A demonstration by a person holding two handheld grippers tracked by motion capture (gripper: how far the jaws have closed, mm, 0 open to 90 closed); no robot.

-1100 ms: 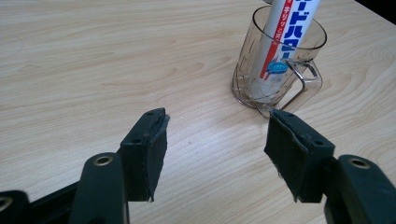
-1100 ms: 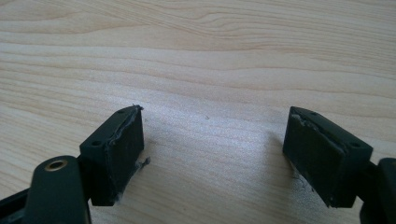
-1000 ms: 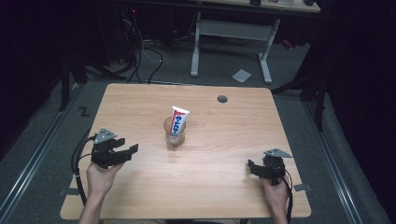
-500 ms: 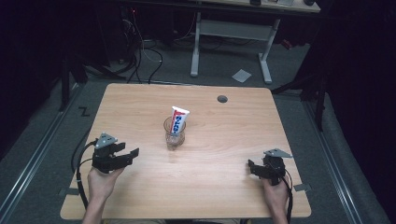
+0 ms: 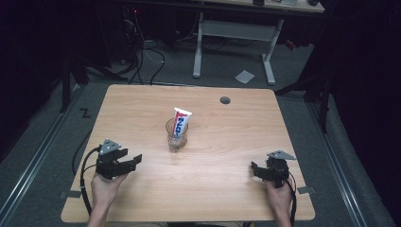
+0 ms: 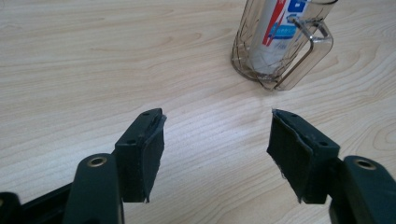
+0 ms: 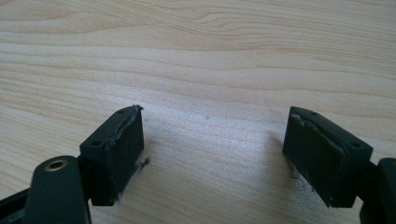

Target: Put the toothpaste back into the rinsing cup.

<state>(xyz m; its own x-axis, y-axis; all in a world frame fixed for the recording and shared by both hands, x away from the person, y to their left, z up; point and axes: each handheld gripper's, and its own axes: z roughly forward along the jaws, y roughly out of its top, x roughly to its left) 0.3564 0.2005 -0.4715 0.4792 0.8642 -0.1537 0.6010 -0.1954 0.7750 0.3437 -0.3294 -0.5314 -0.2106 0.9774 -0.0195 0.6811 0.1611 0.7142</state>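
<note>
On the pale wooden tabletop (image 5: 203, 189), with its round black grommet hole (image 5: 225, 100) near the far edge, everything sits under dim light; beyond it there's grey carpet, a white-legged desk frame (image 5: 234, 35), a scrap of white paper (image 5: 244, 76) on the floor and tangled black cables (image 5: 142, 52). Dead centre stands the clear glass mug (image 5: 176, 135) with a handle, upright, and inside it the white toothpaste tube with red and blue lettering (image 5: 180, 121), its long axis near vertical, leaning slightly, flat crimped end up and poking above the rim, cap end down in the glass. Now the left gripper (image 5: 131, 161), black with a grey plate on top, is held near the front left corner, aimed towards the mug, well apart from it; its jaws have just been opening and stand apart with bare wood between them. Over at the front right, the right gripper (image 5: 255, 171) has its jaws spread wide too, gripping nothing.
</note>
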